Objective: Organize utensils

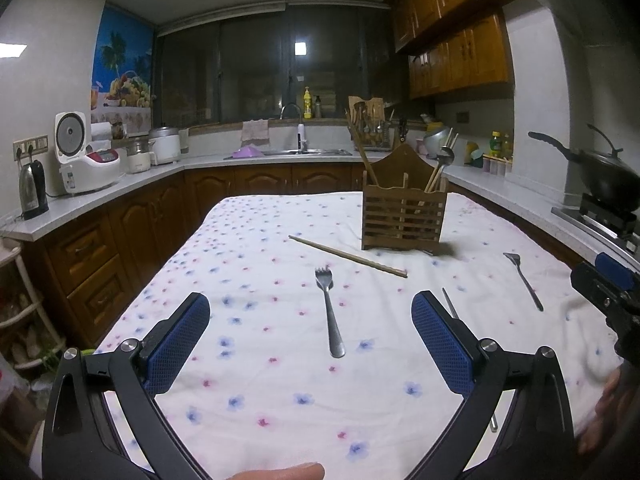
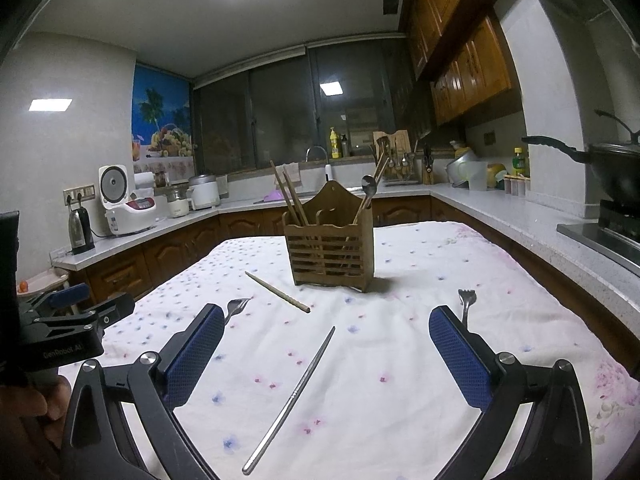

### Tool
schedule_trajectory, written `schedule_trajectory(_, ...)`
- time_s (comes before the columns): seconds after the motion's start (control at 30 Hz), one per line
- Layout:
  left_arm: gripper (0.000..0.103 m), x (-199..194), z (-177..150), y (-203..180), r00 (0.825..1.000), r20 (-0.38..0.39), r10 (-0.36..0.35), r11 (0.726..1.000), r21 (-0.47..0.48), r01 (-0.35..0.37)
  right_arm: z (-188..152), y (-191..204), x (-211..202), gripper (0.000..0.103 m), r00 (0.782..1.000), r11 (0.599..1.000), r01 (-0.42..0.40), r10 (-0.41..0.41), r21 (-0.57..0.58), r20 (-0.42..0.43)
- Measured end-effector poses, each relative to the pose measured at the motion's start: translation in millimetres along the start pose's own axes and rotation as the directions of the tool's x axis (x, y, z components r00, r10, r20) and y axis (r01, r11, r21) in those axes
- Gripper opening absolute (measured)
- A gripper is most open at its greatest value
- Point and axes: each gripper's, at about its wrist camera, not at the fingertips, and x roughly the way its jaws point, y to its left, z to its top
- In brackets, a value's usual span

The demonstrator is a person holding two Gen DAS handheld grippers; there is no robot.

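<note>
Left hand-held gripper (image 1: 310, 340) spread wide over fork (image 1: 330, 312); right hand-held gripper (image 2: 326, 354) likewise over metal chopstick (image 2: 294, 396); both thin, stiff, likely slippery, grip mid-shaft

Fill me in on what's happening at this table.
A person holds the left gripper and right gripper, both open and empty, above a floral cloth. A wooden holder already has chopsticks and a spoon. Two forks, a wooden chopstick and a metal chopstick lie loose.
</note>
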Motion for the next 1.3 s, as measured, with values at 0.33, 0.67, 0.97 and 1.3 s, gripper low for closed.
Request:
schedule_trajectory(0.33, 0.103, 0.0, 1.9, 2.0, 1.0, 0.001, -0.004, 1.0, -0.003, 0.004, 4.2, 2.7, -0.7, 0.103, 1.0, 1.0, -0.002, 0.002, -0.003, 0.003)
schedule_trajectory(0.67, 0.103, -0.2, 1.7, 1.6, 1.0, 0.001, -0.002, 1.0, -0.002, 0.002, 2.8, 2.9, -1.0, 0.103, 1.0, 1.0, -0.002, 0.002, -0.002, 0.005)
schedule_trajectory(0.97, 0.103, -5.5, 8.7, 1.6, 1.0, 0.026, 0.01, 1.0, 0.005, -0.01, 13.9, 9.1, -3.3, 0.103, 1.0, 1.0, -0.006, 0.006, -0.005, 0.02)
schedule_trajectory(1.3, 0.103, -6.2, 9.2, 1.2, 1.0, 0.025, 0.007, 1.0, 0.006, -0.008, 12.8, 9.6, -4.1, 0.103, 1.0, 1.0, -0.006, 0.006, -0.006, 0.023)
